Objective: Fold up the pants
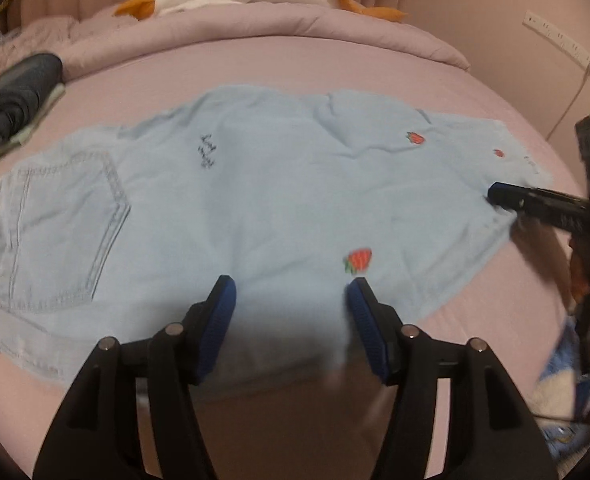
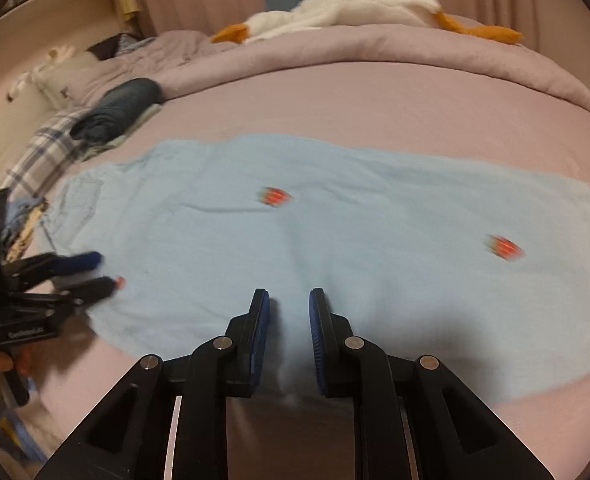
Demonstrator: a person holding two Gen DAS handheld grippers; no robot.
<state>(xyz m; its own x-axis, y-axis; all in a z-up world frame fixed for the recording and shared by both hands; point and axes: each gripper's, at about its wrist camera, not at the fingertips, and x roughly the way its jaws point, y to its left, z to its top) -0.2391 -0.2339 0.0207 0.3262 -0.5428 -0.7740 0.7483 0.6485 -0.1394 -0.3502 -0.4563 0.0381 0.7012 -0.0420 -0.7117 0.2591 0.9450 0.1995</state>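
Light blue pants (image 1: 255, 200) with red strawberry patches lie flat across the pink bed, back pocket at the left; they also show in the right wrist view (image 2: 335, 240). My left gripper (image 1: 291, 292) is open, its blue pads just over the pants' near edge, holding nothing. It also shows in the right wrist view (image 2: 99, 272) at the pants' left end. My right gripper (image 2: 289, 300) is open with a narrower gap, over the near edge of the pants. It shows in the left wrist view (image 1: 495, 194) touching the pants' right hem.
A folded dark garment (image 1: 19, 96) lies at the far left on the pink bed sheet (image 1: 295, 64). A rolled quilt (image 1: 255, 24) and a white plush goose (image 2: 355, 4) lie at the back. Plaid cloth (image 2: 43, 148) lies left. A power strip (image 1: 559, 36) hangs on the right wall.
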